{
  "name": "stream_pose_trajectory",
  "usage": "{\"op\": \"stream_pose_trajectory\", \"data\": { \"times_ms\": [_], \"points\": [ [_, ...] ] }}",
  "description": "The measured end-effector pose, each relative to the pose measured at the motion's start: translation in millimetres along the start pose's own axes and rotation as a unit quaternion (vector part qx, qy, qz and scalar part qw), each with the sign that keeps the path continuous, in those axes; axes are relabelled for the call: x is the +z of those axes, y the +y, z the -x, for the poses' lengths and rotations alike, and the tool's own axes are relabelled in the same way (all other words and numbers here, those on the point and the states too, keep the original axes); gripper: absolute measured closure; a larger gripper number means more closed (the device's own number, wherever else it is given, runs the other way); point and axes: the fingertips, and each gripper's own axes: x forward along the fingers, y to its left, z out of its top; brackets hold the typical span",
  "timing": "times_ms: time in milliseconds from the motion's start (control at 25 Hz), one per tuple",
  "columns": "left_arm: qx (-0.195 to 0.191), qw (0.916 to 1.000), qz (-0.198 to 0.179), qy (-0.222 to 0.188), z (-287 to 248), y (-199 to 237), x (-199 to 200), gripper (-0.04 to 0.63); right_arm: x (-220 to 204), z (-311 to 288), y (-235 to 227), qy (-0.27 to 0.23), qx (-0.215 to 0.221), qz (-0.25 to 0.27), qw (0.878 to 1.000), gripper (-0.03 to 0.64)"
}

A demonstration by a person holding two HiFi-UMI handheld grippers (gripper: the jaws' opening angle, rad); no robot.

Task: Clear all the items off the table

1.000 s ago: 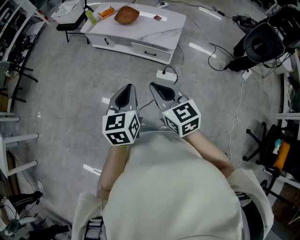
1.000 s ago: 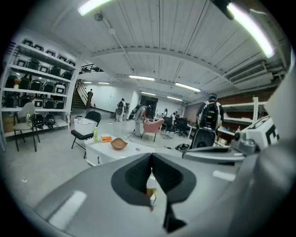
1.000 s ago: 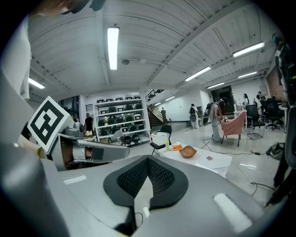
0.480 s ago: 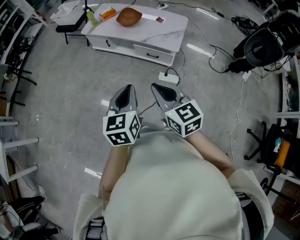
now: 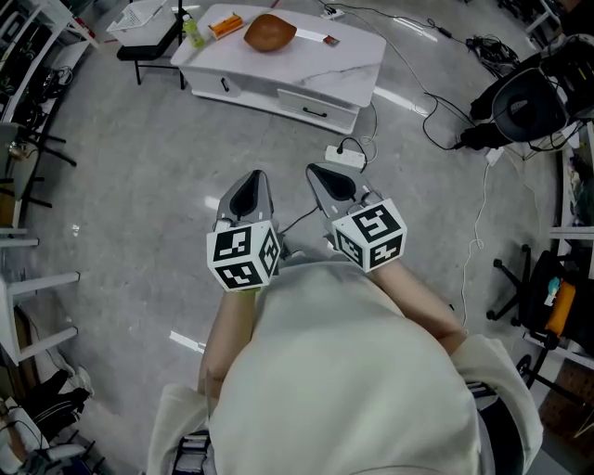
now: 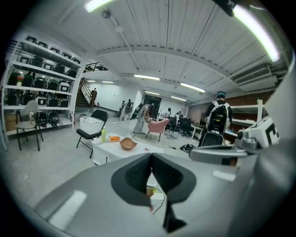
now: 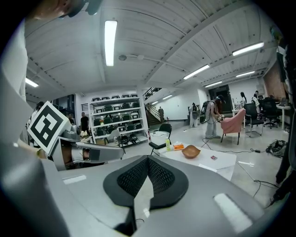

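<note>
**Tabletop ahead, its long side toward me, both tools shut and empty**

The tabletop (image 5: 345,72) is the largest thing ahead. It is a low white slab with drawers in its near face, across bare floor and well apart from both tools. In the head view its long axis crosses my line of approach, slanting from far left to near right. I judge I will meet the long drawer side, not an end.

My left tool (image 5: 252,176) and right tool (image 5: 317,169) sit side by side in front of my chest, both aimed at that tabletop. Each has its jaws pressed together with nothing between them, and their own views show that plainly.

Everything to clear sits on the tabletop's left and middle, toward the far edge.

- **Wooden bowl:** The wooden bowl (image 5: 270,32) is roughly mid-table and almost in line with the left tool.
- **Power strip:** A power strip (image 5: 345,158) with its cord lies on the floor just beyond the right tool, between it and the tabletop. I expect to have to step round it.
- **Orange box and green bottle:** The orange box (image 5: 225,25) lies left of the bowl, and the green bottle (image 5: 193,33) stands at the left end. The left tool is the nearer one for both.
- **Small flat card:** The small flat card (image 5: 329,40) lies right of the bowl, closer to the right tool's line.
</note>
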Motion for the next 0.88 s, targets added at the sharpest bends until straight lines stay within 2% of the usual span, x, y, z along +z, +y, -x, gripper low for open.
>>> {"op": "stream_pose_trajectory", "data": {
  "times_ms": [560,880],
  "points": [
    [0.036,0.9989,0.029,0.007,-2.2,51.5,6.2,0.586,6.5,-45.3,20.2,0.023,0.031,0.02,0.999,0.62],
    [0.058,0.9977,0.035,0.006,-33.8,82.7,16.3,0.586,14.2,-94.2,11.6,0.026,0.06,0.028,0.997,0.62]
  ]
}}
